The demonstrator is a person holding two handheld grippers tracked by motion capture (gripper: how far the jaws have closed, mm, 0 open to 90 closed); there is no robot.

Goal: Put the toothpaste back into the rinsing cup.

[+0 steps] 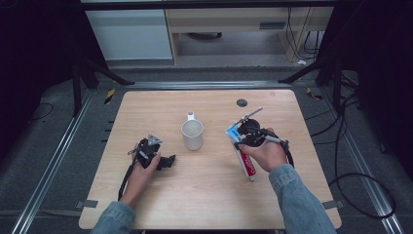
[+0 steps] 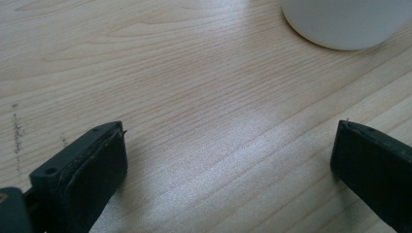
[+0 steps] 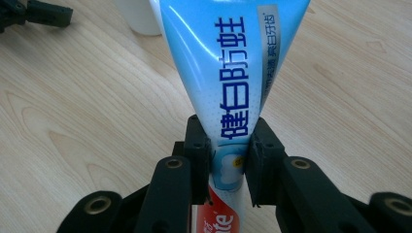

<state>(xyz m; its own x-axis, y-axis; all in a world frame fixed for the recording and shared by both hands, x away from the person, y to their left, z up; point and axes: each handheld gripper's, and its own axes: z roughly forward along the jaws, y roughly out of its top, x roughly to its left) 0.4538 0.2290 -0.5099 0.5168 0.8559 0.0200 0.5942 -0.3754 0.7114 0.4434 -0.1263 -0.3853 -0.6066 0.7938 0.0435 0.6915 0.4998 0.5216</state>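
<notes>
A blue, white and red toothpaste tube (image 1: pixel 249 166) lies in my right gripper (image 1: pixel 242 145), right of the table's middle. In the right gripper view the jaws of that gripper (image 3: pixel 228 167) are shut on the tube (image 3: pixel 228 73) near where blue turns to red. Its wide blue end points away toward a white mug (image 3: pixel 138 17). The mug (image 1: pixel 192 135) stands upright and looks empty at the table's centre. My left gripper (image 1: pixel 167 161) rests low at the left, open, with bare wood between its fingers (image 2: pixel 87 174). The mug's base (image 2: pixel 345 22) is ahead of it to the right.
The wooden table (image 1: pixel 204 204) has a small dark round hole (image 1: pixel 242 103) near its far edge. Cables trail on the floor right of the table. Black frame legs stand at the far corners. The left gripper (image 3: pixel 39 12) appears far off in the right gripper view.
</notes>
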